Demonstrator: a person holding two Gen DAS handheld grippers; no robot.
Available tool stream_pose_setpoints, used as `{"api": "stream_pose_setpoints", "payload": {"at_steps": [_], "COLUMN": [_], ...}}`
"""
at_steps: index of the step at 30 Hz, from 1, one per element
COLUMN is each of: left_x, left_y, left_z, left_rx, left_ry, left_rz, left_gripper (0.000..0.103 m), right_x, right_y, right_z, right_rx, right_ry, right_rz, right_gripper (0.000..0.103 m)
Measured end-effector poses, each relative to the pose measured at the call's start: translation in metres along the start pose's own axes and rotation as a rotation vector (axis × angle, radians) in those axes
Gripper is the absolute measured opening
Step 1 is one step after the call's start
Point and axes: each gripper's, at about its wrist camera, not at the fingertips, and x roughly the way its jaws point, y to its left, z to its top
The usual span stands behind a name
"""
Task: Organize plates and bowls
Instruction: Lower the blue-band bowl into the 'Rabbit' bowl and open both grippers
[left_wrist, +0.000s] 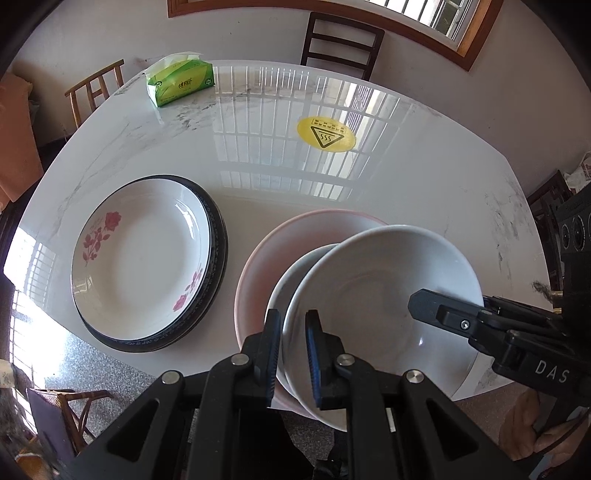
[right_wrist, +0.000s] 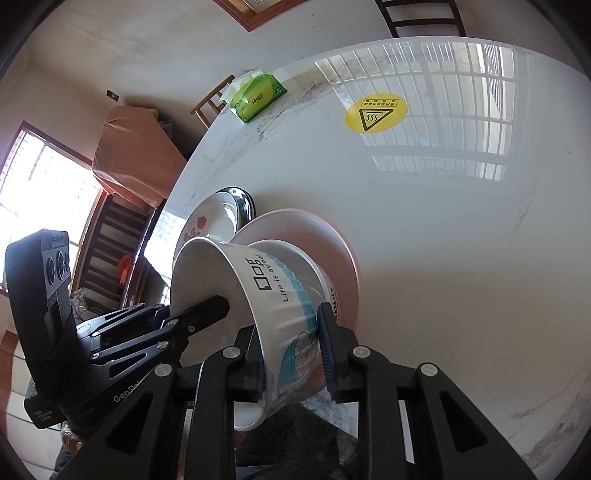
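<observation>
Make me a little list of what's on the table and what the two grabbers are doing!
Table: glossy white marble table
Plate stack: rose plate on a dark-rimmed plate, beside the bowls
Bowl stack: printed white bowl, tilted, over a second white bowl, both in a pink dish
Left gripper: shut on the printed white bowl's rim
Right gripper: one finger on each side of that bowl's wall; grip unclear
Farther back: green tissue pack, yellow sticker

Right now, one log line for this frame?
left gripper jaws: shut on white bowl rim | right gripper jaws: astride same rim, grip unclear | bowl tilted over pink dish
</observation>
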Motion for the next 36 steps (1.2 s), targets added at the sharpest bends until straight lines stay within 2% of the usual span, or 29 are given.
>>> {"api": "stream_pose_setpoints", "payload": {"at_steps": [9,12,14,19,24,27,31,36], "left_x": [-0.003,-0.005,-0.005,-0.008,-0.016,-0.021,-0.023,-0.019], "left_y": [0.0,0.002,0.006,0.011,0.017,0.024,0.041,0.065], "left_z": [0.001,0.001,0.001,0.0,-0.002,-0.003,-0.009,-0.017], "left_rx": [0.001,0.004,-0.008,-0.016,-0.029,-0.046,-0.092,-0.155], "left_ry": [-0.011,-0.026,-0.029,-0.031,-0.056,-0.069,-0.09,-0.093], "left_rz": [0.008,0.048,0.047,0.035,0.027,0.022,0.009,0.015], "left_gripper": [0.014,0.018,0.02,0.02,0.02,0.024,0.034,0.035], "right_x": [-0.001,-0.004,-0.008,-0.024,-0.023,-0.022,-0.025,-0.03], "right_y": [-0.006,-0.008,-0.008,-0.004,0.008,0.009,0.006,-0.003], "right_z": [0.003,0.003,0.004,0.006,0.003,0.001,-0.003,-0.012], "right_rx": [0.025,0.037,0.037,0.007,-0.058,-0.07,-0.068,-0.05], "right_ry": [-0.008,-0.014,-0.026,-0.091,-0.112,-0.117,-0.152,-0.197], "right_rz": [0.022,0.043,0.05,0.006,-0.024,-0.022,-0.034,-0.066], "right_gripper": [0.03,0.033,0.033,0.033,0.033,0.033,0.033,0.033]}}
